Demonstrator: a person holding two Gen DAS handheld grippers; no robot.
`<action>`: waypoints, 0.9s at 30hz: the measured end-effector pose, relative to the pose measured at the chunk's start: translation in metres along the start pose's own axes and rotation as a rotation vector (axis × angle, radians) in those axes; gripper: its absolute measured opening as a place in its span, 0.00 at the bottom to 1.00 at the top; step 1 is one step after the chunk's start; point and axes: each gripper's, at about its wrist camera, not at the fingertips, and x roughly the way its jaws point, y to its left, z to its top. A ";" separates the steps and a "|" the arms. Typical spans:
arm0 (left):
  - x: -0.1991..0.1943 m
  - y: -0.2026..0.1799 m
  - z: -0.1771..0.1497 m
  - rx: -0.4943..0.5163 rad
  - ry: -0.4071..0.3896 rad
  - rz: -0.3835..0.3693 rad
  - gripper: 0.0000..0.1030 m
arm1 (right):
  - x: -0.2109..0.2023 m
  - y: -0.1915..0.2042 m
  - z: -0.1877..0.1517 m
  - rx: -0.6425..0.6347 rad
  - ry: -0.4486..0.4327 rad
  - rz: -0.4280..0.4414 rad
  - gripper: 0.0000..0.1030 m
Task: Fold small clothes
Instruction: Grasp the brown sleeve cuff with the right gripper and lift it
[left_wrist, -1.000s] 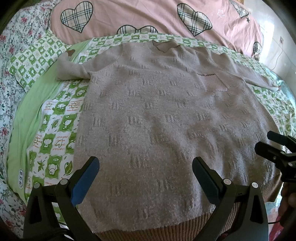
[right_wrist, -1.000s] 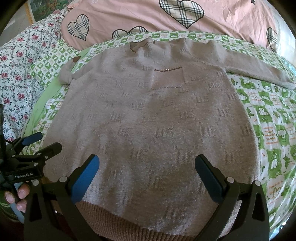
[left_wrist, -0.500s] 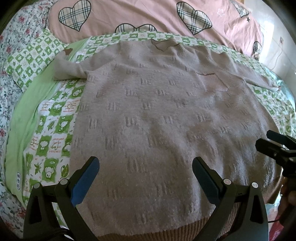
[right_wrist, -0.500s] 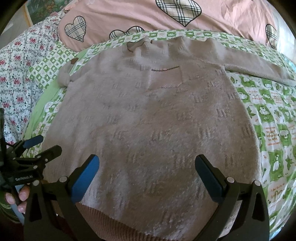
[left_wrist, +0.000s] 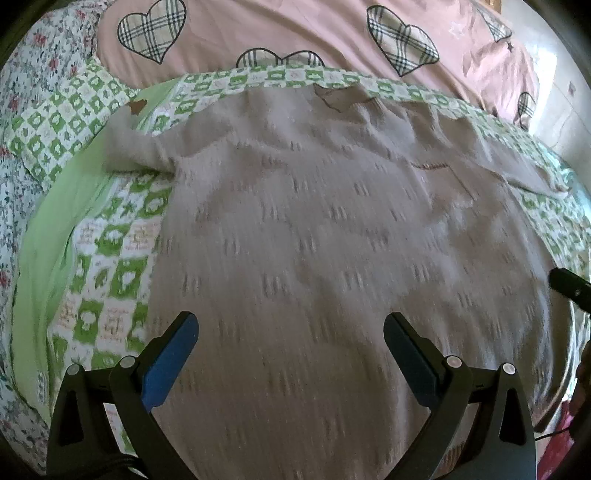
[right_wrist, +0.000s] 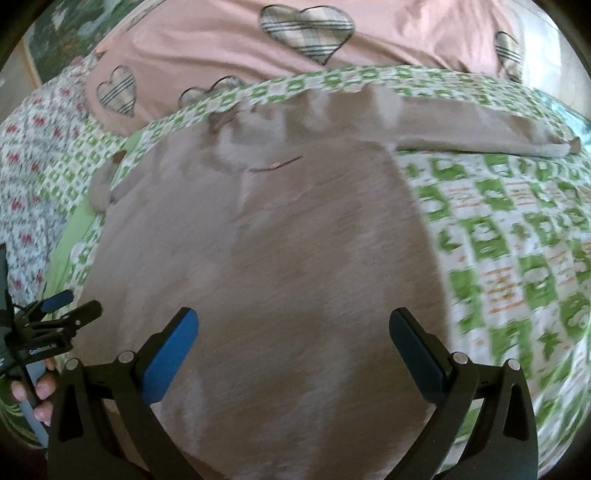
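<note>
Both grippers, left (left_wrist: 290, 341) and right (right_wrist: 293, 338), are hovering with fingers apart over the sweater (left_wrist: 332, 240) lying flat on the bed (left_wrist: 110, 236), "GenRobot.AI" showing on the left one

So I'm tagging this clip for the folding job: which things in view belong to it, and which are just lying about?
Part of the job:
- sweater, spread flat
- left gripper, open
- right gripper, open

Just lying about:
- green checked sheet under the sweater
- pink heart quilt
- floral bedding
</note>
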 end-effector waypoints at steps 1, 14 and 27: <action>0.002 0.001 0.003 -0.003 -0.002 0.001 0.98 | -0.001 -0.009 0.005 0.017 -0.008 -0.010 1.00; 0.024 0.000 0.057 -0.029 -0.008 -0.011 0.98 | -0.029 -0.176 0.078 0.270 -0.177 -0.237 1.00; 0.064 -0.006 0.067 -0.040 0.083 -0.008 0.98 | -0.014 -0.363 0.159 0.594 -0.255 -0.408 0.65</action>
